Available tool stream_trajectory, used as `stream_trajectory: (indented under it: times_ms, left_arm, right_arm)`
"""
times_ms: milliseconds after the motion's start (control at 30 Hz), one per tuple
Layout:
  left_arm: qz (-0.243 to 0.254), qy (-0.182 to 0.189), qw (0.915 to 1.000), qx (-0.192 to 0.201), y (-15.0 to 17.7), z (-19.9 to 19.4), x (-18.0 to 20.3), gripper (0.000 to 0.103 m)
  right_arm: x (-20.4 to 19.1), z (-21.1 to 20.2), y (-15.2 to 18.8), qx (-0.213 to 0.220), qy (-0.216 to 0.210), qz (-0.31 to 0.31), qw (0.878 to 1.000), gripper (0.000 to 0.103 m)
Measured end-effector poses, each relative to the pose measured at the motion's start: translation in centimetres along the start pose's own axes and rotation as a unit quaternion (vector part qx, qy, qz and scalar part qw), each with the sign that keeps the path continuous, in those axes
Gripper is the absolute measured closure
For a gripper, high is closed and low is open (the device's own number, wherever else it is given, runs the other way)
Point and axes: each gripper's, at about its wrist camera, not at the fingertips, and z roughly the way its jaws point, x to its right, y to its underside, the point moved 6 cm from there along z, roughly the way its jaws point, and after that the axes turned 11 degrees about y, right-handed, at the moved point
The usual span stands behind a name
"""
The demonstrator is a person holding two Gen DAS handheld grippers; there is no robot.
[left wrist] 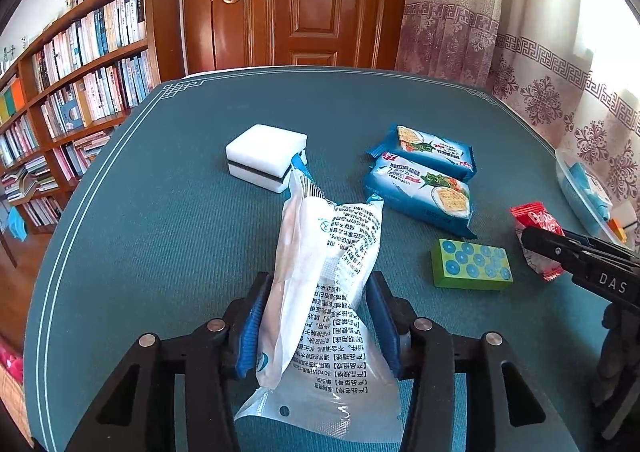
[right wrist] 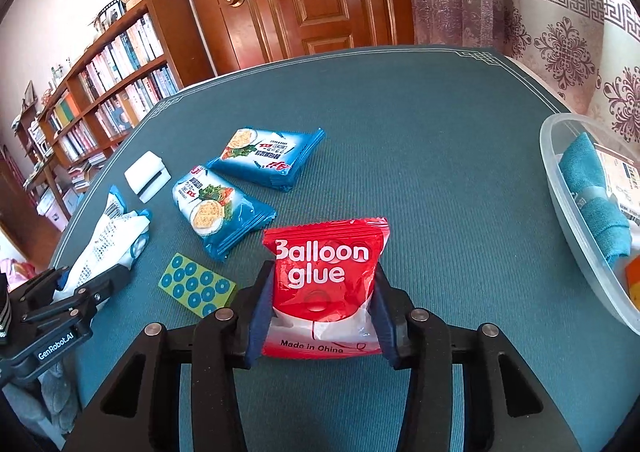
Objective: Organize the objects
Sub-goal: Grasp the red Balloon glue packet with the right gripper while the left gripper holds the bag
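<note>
Red "Balloon glue" packet (right wrist: 326, 284), white lower part, sits centre-bottom of right wrist frame, clamped btwn right gripper (right wrist: 320, 316) pads. Left gripper (left wrist: 316, 324) clamped on crumpled white printed bag (left wrist: 320, 292), bottom centre, over teal table (left wrist: 160, 211).

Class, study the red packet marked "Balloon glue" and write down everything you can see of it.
The Balloon glue packet is a small glossy plastic pouch, red with white lettering, a crimped top edge and a clear lower part printed "Made in China". It stands upright, facing the camera, between the blue pads of the right gripper, which press its two sides. It sits above the teal table mat, near the green dotted block.
</note>
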Motion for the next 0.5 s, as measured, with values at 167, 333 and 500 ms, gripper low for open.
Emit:
stream_trajectory:
  times_ms: [167, 333, 500]
  left_arm:
    - [0.0, -0.006, 1.0, 0.008, -0.1, -0.5, 0.2, 0.052]
    - [0.004, -0.002, 0.9998, 0.018, -0.2, -1.3, 1.3, 0.052]
    - [0.013, 0.011, 0.9997, 0.019, -0.3, -1.7, 3.2, 0.052]
  right_arm:
    - [0.6, -1.3, 0.3, 0.007, -0.005, 0.003, 1.0, 0.057]
    - [1.7, -3.0, 0.4, 0.022, -0.007, 0.009, 1.0, 0.057]
    - [4.0, -4.5, 0.1, 0.037, 0.003, 0.026, 0.999, 0.057]
